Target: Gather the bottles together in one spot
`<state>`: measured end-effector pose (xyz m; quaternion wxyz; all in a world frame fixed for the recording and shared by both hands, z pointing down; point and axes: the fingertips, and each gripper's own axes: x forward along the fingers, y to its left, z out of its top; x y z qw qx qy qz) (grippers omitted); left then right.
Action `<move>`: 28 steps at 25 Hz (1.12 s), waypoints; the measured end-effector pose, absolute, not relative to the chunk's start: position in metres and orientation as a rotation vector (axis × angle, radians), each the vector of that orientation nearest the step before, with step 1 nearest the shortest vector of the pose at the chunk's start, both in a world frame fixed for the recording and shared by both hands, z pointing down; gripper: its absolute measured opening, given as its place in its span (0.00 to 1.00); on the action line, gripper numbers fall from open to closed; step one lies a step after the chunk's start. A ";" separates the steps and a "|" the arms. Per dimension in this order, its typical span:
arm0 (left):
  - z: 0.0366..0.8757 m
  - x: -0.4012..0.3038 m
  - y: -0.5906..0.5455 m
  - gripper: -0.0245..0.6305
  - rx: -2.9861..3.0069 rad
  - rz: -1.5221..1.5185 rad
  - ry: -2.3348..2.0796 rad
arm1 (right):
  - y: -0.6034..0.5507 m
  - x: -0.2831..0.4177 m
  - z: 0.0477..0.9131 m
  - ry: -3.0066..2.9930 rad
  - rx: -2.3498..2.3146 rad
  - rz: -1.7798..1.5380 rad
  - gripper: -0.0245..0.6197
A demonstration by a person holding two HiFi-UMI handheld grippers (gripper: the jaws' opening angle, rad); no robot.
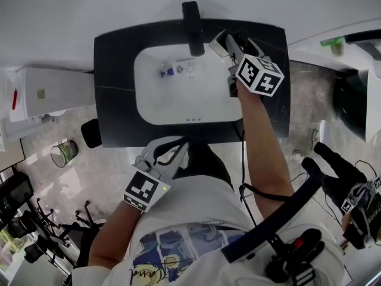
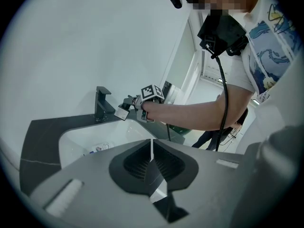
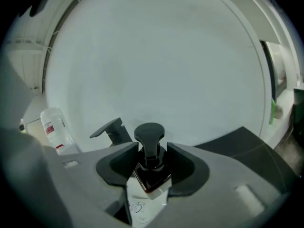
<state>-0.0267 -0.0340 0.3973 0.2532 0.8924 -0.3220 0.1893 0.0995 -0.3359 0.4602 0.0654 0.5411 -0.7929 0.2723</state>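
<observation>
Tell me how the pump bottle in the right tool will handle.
The pump bottle looks rigid, so it probably won't flex. The right tool grips it at the dark collar, so the body may swing. Its square shoulders suggest it won't roll.

Black faucet (image 1: 191,22) above white sink (image 1: 178,103)

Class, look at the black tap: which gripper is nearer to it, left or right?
Right. The right gripper, holding a pump bottle, is close beside the tap; the left gripper, shut, is across the basin at the front edge of the counter.
</observation>
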 end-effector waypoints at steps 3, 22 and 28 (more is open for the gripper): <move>0.398 -0.032 -0.037 0.07 2.413 0.513 -0.898 | -0.355 0.091 0.455 -2.405 1.577 0.700 0.32; 0.406 -0.058 -0.048 0.07 2.329 0.520 -0.989 | -0.405 0.046 0.491 -2.394 1.261 0.302 0.33; 0.409 -0.065 -0.047 0.07 2.318 0.522 -0.998 | -0.406 0.045 0.493 -2.426 1.241 0.294 0.33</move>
